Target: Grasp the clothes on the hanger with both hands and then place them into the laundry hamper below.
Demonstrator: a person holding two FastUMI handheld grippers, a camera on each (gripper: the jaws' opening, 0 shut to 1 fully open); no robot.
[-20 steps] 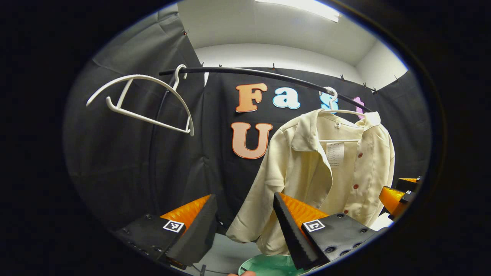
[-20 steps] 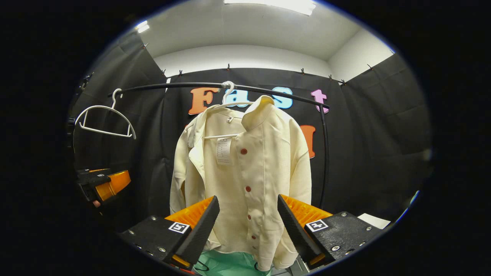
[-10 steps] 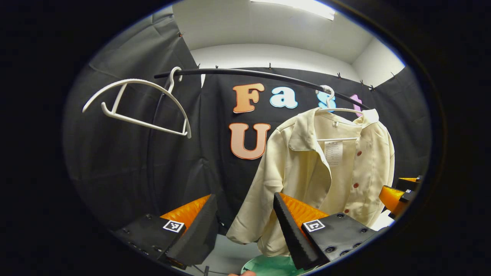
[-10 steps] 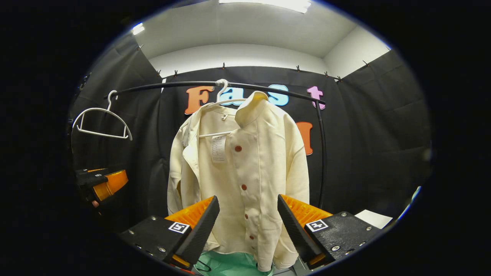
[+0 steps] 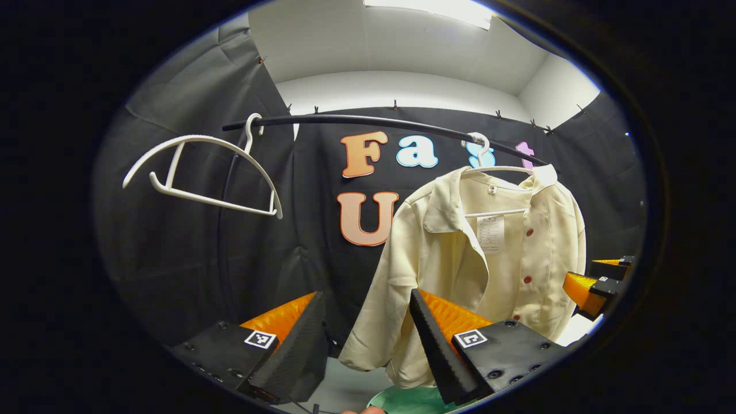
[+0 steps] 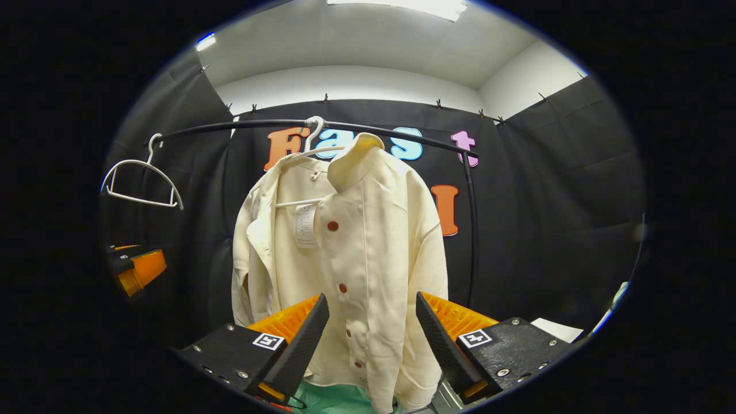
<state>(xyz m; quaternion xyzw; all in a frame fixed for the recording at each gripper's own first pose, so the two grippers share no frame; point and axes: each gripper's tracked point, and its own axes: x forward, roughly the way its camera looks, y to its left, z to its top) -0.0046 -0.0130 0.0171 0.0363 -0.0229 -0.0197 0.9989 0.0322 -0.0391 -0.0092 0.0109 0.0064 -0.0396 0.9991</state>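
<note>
There is one cream shirt (image 6: 356,270), and it hangs on one white hanger (image 6: 310,150); a second white hanger (image 5: 201,167) hangs bare, so the hangers are two, both on one black rail (image 5: 368,119). On the shirt I can count five red buttons (image 6: 333,226). Below it there is one green hamper (image 6: 328,399), and there are two grippers, the left gripper (image 5: 368,339) and the right gripper (image 6: 372,339), each with two fingers (image 6: 299,345).
</note>
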